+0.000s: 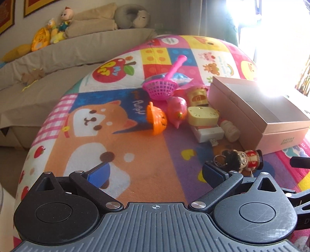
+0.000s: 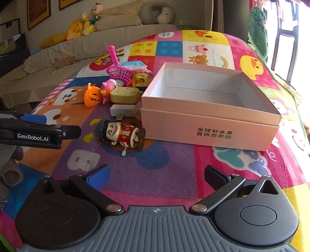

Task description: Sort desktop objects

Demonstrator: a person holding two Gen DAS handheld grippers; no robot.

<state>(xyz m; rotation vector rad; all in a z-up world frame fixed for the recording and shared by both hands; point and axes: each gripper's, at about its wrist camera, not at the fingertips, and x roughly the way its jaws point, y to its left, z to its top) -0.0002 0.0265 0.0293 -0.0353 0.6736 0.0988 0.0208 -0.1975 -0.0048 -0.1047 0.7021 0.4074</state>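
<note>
Behind pink box (image 2: 209,124), half-hidden bottle (image 1: 231,130)

Doll (image 2: 122,135) lies just left of box (image 2: 209,124), toys (image 2: 116,91) behind.

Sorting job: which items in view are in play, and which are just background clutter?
In play: pink box, empty; doll figurine; orange pumpkin; pink scoop net; pink pig toy; yellow socket adapter; white charger.
Background: plush toys and neck pillow on sofa; play mat.

Toys (image 2: 120,93) heaped beside open box (image 2: 211,124)
</note>
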